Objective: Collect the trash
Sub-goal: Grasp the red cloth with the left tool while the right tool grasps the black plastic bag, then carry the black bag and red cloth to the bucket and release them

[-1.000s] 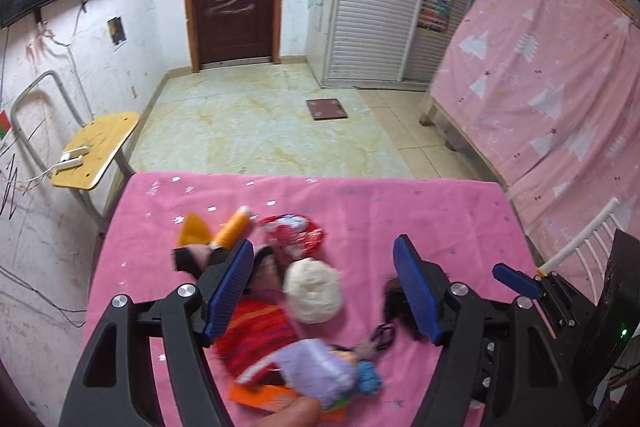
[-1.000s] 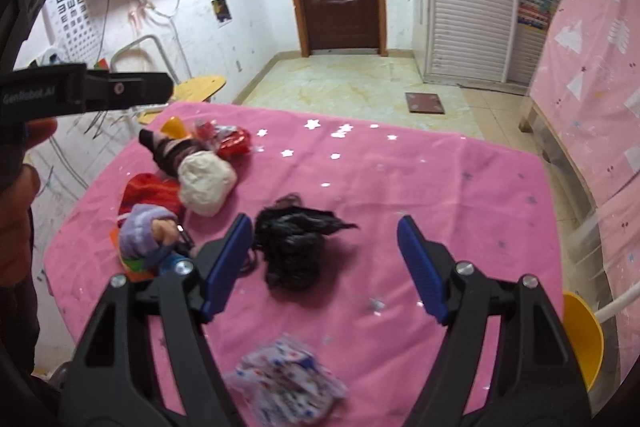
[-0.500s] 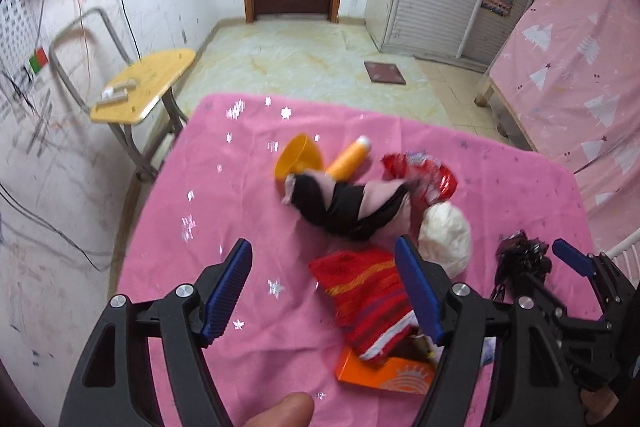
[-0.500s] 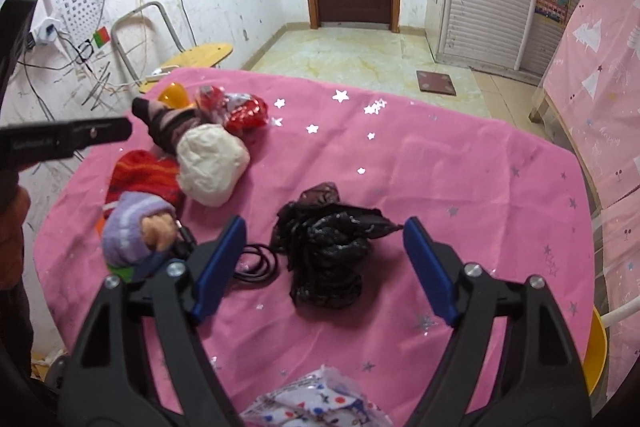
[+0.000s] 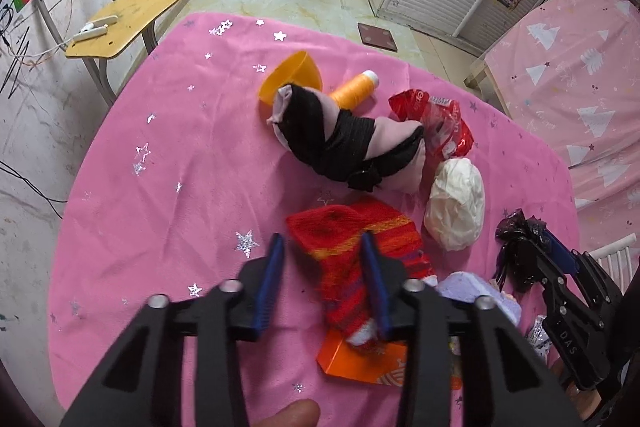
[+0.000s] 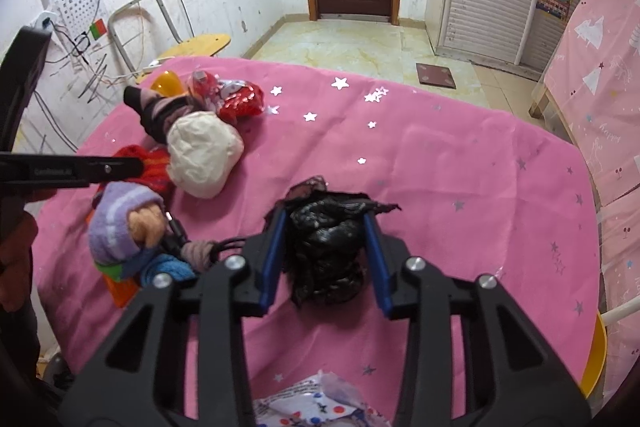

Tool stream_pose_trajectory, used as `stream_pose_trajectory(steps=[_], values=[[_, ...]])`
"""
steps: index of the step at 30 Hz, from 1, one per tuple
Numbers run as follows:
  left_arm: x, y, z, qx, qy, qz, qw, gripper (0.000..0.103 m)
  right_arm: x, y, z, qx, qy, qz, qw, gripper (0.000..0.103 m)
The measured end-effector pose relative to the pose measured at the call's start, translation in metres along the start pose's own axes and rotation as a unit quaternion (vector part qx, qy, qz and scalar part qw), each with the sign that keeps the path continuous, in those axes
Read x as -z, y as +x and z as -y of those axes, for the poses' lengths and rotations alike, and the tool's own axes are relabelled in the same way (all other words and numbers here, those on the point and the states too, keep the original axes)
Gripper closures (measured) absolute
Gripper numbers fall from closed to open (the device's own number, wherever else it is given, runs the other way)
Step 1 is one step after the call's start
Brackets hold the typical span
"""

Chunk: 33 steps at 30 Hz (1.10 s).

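Note:
On the pink cloth table (image 5: 168,163) my left gripper (image 5: 322,239) hangs low over a red knitted piece (image 5: 340,227). Its jaws are closing: the right pad lies over the knit, and the left pad is still on bare cloth beside it. My right gripper (image 6: 325,215) is closing on a crumpled black plastic bag (image 6: 328,251), and both pads press on its sides. The left wrist view shows the black plastic bag (image 5: 516,239) in the right gripper (image 5: 560,259). A white crumpled wad (image 5: 456,211) and a red foil wrapper (image 5: 440,123) lie near the knit.
A black-and-pink sock (image 5: 344,143), an orange thread spool (image 5: 354,91), a yellow bowl (image 5: 290,75), an orange carton (image 5: 360,363) and a purple-hatted doll (image 6: 124,223) crowd the table's left side. A printed white bag (image 6: 320,403) lies at the near edge. A chair (image 5: 128,15) stands beyond the table.
Both pairs of jaws have narrowed sharply. The left gripper has sunk closer to the red knit. The right gripper has closed around the black bag and barely moved otherwise.

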State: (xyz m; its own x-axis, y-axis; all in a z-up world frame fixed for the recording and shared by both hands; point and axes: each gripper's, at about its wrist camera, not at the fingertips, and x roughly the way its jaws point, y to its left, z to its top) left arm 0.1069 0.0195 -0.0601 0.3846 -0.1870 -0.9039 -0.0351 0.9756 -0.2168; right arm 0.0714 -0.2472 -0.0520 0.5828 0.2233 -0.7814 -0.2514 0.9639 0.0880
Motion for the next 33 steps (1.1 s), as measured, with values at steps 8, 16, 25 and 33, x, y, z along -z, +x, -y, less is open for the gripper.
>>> stream_pose_trajectory(steps=[8, 16, 25, 33], values=[[0.0, -0.021, 0.006, -0.003, -0.001, 0.037, 0.9993, 0.098, -0.002, -0.019, 0.003, 0.003, 0.005, 0.031, 1.0, 0.074], [-0.009, -0.076, 0.022, -0.013, 0.011, 0.111, 0.9937, 0.1, -0.002, -0.037, 0.012, 0.003, 0.01, 0.052, 0.999, 0.074], [-0.014, -0.072, 0.022, -0.034, 0.028, 0.074, 0.9963, 0.095, 0.004, -0.047, 0.025, 0.005, 0.02, 0.063, 0.998, 0.074], [-0.013, -0.031, 0.005, -0.052, 0.008, 0.023, 0.9984, 0.039, 0.011, -0.046, 0.033, 0.001, 0.023, 0.059, 0.998, 0.074]])
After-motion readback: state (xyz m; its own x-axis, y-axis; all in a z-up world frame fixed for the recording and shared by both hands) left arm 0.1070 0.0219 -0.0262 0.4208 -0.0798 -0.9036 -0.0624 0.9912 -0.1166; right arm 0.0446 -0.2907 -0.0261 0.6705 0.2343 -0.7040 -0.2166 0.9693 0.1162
